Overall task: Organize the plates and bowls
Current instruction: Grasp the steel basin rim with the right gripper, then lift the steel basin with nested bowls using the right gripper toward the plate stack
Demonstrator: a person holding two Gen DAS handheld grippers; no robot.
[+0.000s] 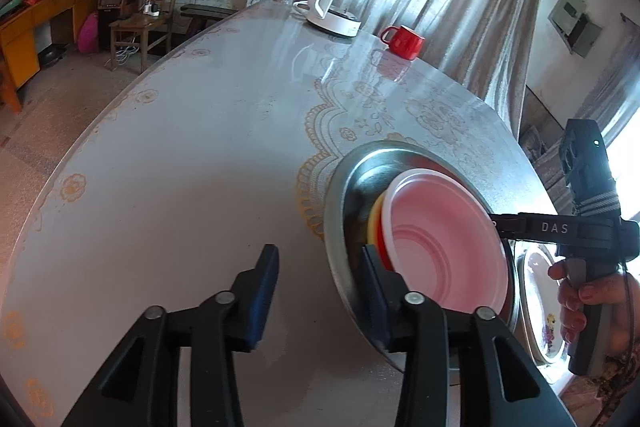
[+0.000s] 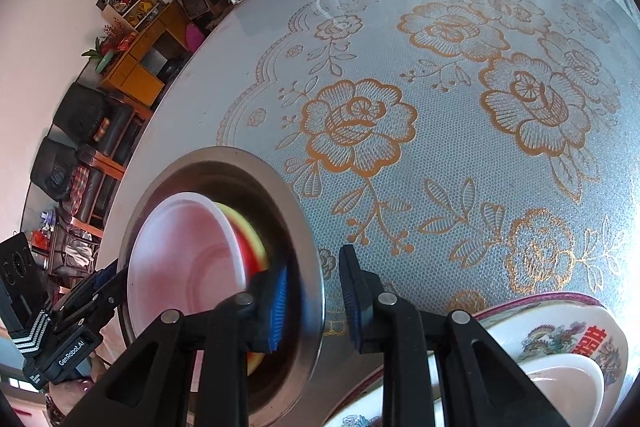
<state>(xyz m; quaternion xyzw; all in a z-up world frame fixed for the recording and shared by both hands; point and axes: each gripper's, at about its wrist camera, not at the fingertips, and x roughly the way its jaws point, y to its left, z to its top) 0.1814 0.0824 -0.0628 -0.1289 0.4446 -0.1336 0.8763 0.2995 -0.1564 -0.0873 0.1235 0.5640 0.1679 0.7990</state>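
We're working the bowl stack right now — our left gripper (image 1: 320, 291) is standing partly open astride the near rim of the steel basin (image 1: 340, 195), one pad inside, one out, nothing pinched. Our right gripper (image 2: 314, 301) is straddling the opposite rim the same way, narrower, and we can't tell if it's actually clamping. The white bowl (image 1: 444, 243), nested on red and yellow ones, is sitting tilted just inside both claws — so any uneven lift is probably going to slide it out across the slick table (image 1: 180, 167).
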